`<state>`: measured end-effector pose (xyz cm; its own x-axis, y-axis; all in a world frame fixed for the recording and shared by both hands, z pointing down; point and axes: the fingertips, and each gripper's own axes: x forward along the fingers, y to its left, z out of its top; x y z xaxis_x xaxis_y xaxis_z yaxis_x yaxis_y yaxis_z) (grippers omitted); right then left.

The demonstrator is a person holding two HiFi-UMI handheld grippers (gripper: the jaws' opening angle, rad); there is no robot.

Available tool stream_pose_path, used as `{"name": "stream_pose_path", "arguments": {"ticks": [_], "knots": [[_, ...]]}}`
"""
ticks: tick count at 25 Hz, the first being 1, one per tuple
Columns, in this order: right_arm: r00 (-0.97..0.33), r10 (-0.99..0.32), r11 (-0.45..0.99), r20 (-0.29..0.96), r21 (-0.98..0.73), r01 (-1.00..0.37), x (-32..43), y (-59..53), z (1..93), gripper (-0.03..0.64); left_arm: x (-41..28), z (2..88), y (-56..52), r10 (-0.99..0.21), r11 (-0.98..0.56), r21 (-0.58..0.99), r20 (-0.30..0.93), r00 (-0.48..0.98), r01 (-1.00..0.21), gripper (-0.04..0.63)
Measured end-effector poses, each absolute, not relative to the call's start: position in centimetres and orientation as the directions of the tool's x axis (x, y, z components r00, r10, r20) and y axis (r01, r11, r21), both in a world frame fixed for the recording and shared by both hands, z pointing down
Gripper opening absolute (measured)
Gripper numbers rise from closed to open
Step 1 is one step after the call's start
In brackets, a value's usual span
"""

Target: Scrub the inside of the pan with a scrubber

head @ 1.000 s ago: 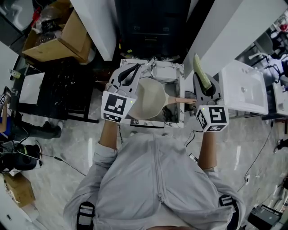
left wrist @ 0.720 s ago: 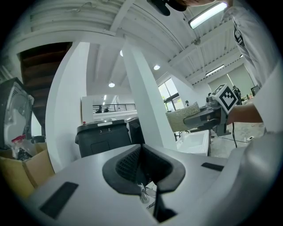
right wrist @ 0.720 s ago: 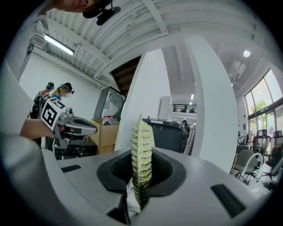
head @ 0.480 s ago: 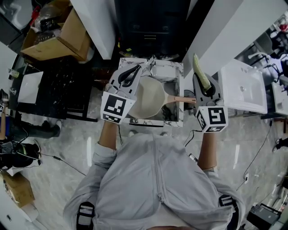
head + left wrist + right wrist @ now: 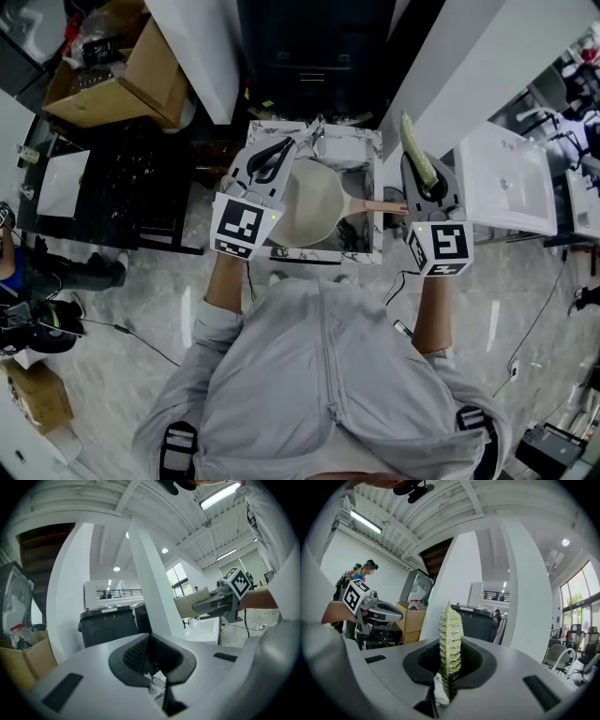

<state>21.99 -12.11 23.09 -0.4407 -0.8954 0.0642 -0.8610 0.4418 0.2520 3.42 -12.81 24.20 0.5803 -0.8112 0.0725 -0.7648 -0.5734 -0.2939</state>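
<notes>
- Head view shows the pan [image 5: 314,208] sitting on a small marbled table top [image 5: 361,251] in front of the person. It is a smooth, cream, rounded bowl shape, and its pale, wood-toned handle [image 5: 380,208] points toward the person's right.
- The scrubber [image 5: 451,634] is not in the pan. It stands upright, pinched edge-on in the right gripper [image 5: 450,663], which is clamped on it beyond the table's right edge. It is a flat yellow-green pad with a glittery woven mesh.
- The left gripper [image 5: 150,656] hovers by the pan's left rim with its 2 ribbed dark pads closed together and nothing visible between them. Whether it touches the rim cannot be told.
- Risk: nothing appears to steady the pan, so a firm scrub could slide or spin it on the slick top.
- Risk: only the pad's lower edge is clamped, so the free upper part could fold or pull loose under pressure.
</notes>
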Motion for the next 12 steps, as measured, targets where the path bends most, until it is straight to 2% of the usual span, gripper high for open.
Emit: {"name": "stream_pose_path", "arguments": {"ticks": [12], "knots": [[-0.444, -0.893, 0.446, 0.07, 0.262, -0.856, 21.91, -11.6, 23.44, 0.082, 3.74, 24.73, -12.18, -0.803, -0.587, -0.286, 0.084, 0.59, -0.758, 0.025]]}}
